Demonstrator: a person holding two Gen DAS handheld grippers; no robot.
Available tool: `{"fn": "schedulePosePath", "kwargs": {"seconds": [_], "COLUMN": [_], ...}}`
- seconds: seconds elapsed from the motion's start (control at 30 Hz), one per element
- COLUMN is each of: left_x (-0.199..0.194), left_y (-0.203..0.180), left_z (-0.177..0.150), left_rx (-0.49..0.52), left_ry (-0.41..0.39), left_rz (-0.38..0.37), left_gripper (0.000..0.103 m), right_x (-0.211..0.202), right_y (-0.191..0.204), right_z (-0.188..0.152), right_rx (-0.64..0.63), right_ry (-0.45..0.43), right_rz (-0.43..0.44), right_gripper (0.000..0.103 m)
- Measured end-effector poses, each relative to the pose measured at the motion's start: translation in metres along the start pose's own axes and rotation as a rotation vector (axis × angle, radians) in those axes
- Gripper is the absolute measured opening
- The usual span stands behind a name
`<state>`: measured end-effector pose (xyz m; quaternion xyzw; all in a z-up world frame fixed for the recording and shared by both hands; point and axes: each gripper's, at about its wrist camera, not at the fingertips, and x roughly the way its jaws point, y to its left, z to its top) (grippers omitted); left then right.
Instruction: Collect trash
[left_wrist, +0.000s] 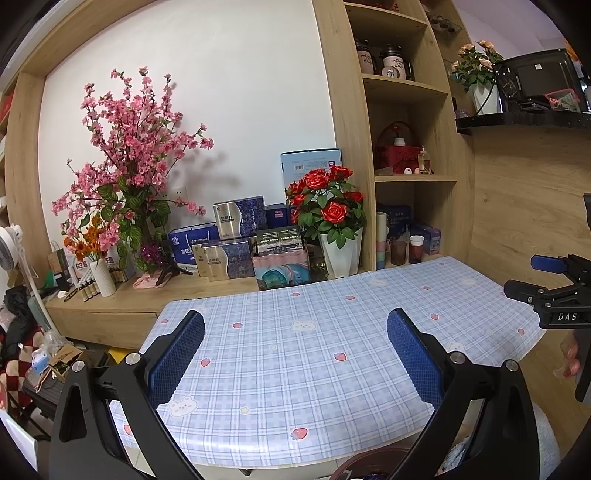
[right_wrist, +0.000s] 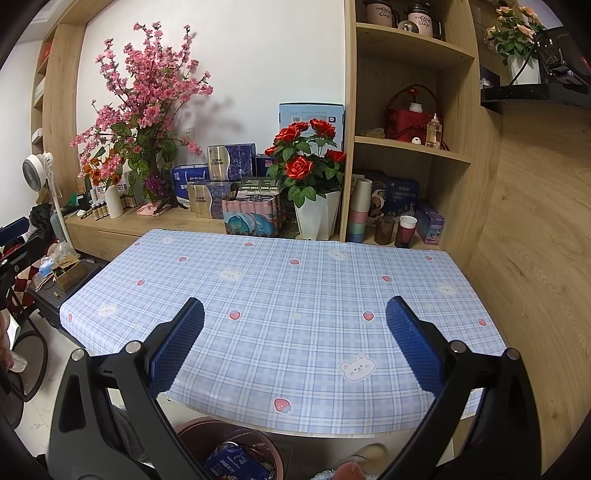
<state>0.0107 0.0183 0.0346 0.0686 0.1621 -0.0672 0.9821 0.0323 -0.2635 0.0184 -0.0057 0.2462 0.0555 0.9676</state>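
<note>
The checked tablecloth (right_wrist: 295, 295) is lying bare while both grippers, left gripper (left_wrist: 295, 354) and right gripper (right_wrist: 295, 350), are hovering released, and light, crushable wrappers are sitting in the near bin (right_wrist: 207, 428), probably best pinched by an edge.

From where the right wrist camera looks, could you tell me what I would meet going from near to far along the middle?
Near to far: trash bin under the table edge → checked tablecloth → white pot of red roses → blue box against the white wall.
</note>
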Motion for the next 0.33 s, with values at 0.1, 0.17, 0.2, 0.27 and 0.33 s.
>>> {"fn": "schedulePosePath", "kwargs": {"seconds": [0.1, 0.17, 0.2, 0.27, 0.33], "left_x": [0.0, 0.0, -0.0001, 0.0001, 0.0006], "left_y": [0.0001, 0.0003, 0.0008, 0.0016, 0.0019], "left_z": [0.0006, 0.0011, 0.0014, 0.0016, 0.0019], "left_rx": [0.002, 0.004, 0.004, 0.002, -0.001], "left_ry": [0.003, 0.003, 0.003, 0.004, 0.006], "left_rz": [0.004, 0.009, 0.011, 0.013, 0.013], "left_gripper": [0.097, 0.097, 0.097, 0.097, 0.097], "right_x": [0.0003, 0.0001, 0.0003, 0.0, 0.0006], "right_y": [0.0005, 0.0004, 0.0007, 0.0006, 0.0008], "right_z": [-0.0002, -0.0001, -0.0002, -0.0001, -0.0006], "right_rx": [-0.001, -0.001, -0.001, -0.002, -0.001], "right_ry": [0.001, 0.001, 0.001, 0.001, 0.001], "right_rz": [0.0, 0.0, 0.0, -0.001, -0.001], "right_gripper": [0.097, 0.097, 0.097, 0.097, 0.097]}}
